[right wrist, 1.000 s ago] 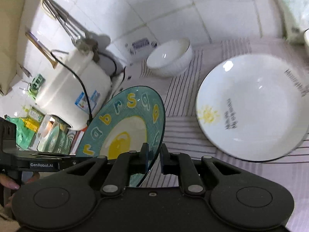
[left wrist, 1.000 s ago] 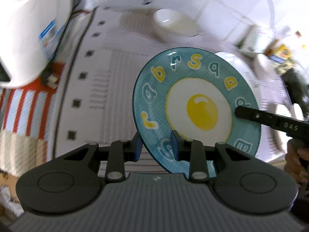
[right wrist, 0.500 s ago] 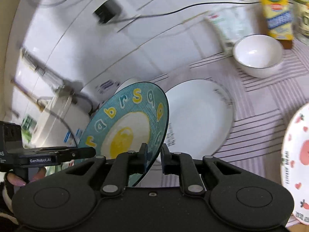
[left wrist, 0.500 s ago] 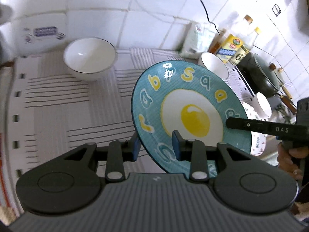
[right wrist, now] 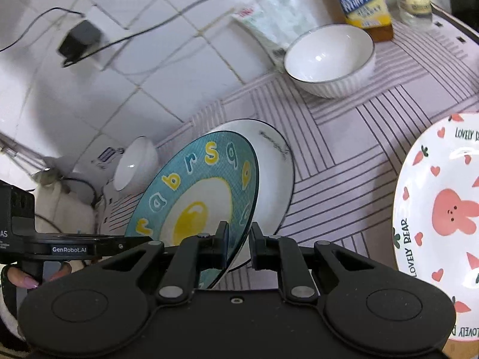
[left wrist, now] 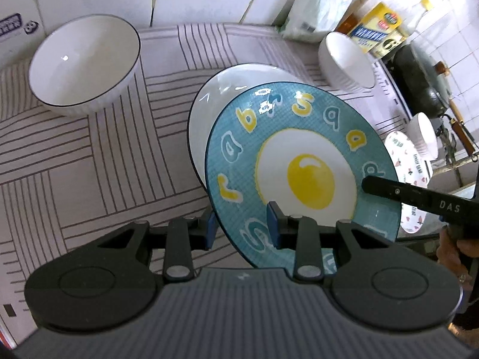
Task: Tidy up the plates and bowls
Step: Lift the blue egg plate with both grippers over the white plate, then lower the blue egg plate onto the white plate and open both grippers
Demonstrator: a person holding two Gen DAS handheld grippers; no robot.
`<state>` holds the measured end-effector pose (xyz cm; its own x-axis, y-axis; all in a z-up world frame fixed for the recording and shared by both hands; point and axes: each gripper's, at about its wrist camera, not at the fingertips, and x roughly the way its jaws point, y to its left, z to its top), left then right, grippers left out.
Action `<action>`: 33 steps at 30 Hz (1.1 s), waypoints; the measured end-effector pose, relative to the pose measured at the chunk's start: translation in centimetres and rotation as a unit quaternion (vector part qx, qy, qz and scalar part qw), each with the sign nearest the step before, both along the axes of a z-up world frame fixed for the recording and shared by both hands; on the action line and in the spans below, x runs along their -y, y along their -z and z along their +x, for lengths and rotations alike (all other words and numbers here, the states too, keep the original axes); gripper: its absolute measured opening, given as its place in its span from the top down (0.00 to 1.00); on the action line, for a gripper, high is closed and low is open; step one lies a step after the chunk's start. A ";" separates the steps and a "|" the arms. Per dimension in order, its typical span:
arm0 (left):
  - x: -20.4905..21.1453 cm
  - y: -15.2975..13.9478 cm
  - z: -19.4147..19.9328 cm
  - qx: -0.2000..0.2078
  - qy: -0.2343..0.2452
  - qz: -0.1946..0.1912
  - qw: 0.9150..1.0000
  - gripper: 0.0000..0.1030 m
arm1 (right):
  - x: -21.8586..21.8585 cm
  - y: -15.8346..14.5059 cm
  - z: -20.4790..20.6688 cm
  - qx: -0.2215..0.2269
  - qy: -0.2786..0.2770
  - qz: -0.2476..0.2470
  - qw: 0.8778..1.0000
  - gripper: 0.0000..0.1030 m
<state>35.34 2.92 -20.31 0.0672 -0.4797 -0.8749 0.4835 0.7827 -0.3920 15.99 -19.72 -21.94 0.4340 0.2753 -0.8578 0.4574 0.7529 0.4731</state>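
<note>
A teal plate with a fried-egg picture and letters (left wrist: 299, 167) is held tilted in the air by both grippers. My left gripper (left wrist: 241, 229) is shut on its near rim. My right gripper (right wrist: 238, 243) is shut on the opposite rim of the teal plate (right wrist: 194, 194). The plate hangs just above a plain white plate (left wrist: 227, 89) that lies on the striped mat; the white plate also shows in the right wrist view (right wrist: 274, 185). A white bowl (left wrist: 85, 62) stands far left on the mat.
A second white bowl (right wrist: 329, 59) stands near the tiled wall, by a packet (right wrist: 275, 21) and bottles (right wrist: 359, 0). A rabbit-print plate (right wrist: 443, 218) lies at the right edge. A small white cup (left wrist: 425, 140) and a dark pan (left wrist: 422, 80) sit far right.
Both grippers carried the teal plate to the right across the mat and lowered it over the white plate. Both grips stayed closed.
</note>
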 end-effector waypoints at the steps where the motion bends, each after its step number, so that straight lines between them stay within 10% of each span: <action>1: 0.3 0.3 0.3 -0.003 0.001 0.006 1.000 0.69 | 0.0 0.3 0.3 -0.004 -0.002 -0.004 1.000 0.83; 25: 2.4 2.9 3.2 -0.051 -0.048 0.067 0.995 0.70 | -3.1 2.1 5.5 -0.056 -0.113 -0.173 0.977 0.68; 33: 2.3 3.2 2.3 -0.058 -0.060 0.061 0.995 0.70 | -6.4 2.3 5.8 -0.080 -0.168 -0.314 0.931 0.72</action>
